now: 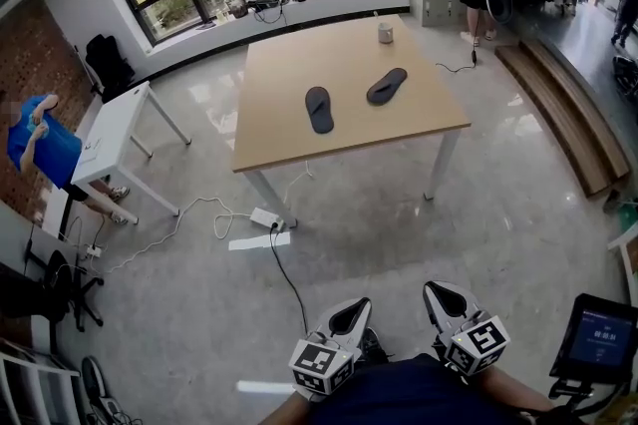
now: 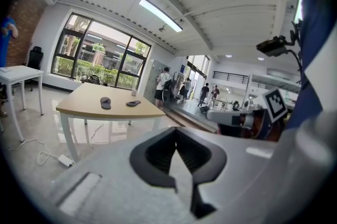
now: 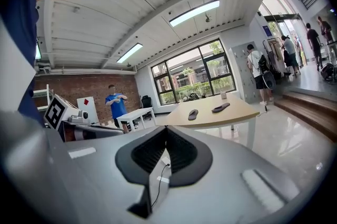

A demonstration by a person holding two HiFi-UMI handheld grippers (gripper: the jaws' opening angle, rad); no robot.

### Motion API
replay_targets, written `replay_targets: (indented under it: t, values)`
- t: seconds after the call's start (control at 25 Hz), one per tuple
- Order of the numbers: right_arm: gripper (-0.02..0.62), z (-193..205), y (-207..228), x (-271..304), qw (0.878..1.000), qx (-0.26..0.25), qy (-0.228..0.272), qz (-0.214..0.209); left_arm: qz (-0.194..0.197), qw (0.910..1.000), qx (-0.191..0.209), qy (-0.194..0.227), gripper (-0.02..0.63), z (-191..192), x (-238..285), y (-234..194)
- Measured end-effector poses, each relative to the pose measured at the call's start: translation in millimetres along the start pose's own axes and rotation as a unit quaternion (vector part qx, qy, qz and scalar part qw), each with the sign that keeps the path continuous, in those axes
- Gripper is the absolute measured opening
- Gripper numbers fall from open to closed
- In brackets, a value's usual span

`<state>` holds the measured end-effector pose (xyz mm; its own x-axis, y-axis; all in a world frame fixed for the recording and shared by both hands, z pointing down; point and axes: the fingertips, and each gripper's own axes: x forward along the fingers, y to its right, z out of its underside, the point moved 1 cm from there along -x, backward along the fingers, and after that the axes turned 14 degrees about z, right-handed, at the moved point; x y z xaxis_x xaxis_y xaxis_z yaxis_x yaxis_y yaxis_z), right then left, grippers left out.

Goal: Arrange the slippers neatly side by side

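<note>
Two dark slippers lie on a wooden table (image 1: 289, 134) well ahead of me. The left slipper (image 1: 319, 109) points roughly straight away; the right slipper (image 1: 386, 86) is angled and set apart from it. Both also show small and far off: left slipper (image 2: 105, 103), right slipper (image 2: 133, 103), and again left slipper (image 3: 192, 114), right slipper (image 3: 220, 108). My left gripper (image 1: 346, 315) and right gripper (image 1: 447, 301) are held close to my body, far from the table, both shut and empty.
A small cup (image 1: 385, 33) stands at the table's far edge. A power strip (image 1: 266, 218) and cables lie on the floor before the table. A white side table (image 1: 110, 139) and a person in blue (image 1: 40, 146) are at the left; people stand at the back right.
</note>
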<state>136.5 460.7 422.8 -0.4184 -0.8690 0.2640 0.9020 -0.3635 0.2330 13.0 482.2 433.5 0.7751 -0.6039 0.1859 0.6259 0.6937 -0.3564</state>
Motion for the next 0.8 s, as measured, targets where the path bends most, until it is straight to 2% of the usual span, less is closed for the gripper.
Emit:
replay_targets:
  t: [0.2,0.52,0.8]
  values:
    - [0.011,-1,-13,22,1.0,0.0,0.001,0.002,0.002,1.0,-0.002,-0.003,0.005,1,-6,-27]
    - [0.011,-1,-22,32,1.0,-0.002,-0.019,0.006,0.007,0.9994,-0.033,-0.005,0.005,-9,-8,-33]
    - [0.011,0,-15,67,1.0,-0.007,-0.028,-0.012,-0.018,0.9988,-0.043,-0.012,0.005,-9,1,-63]
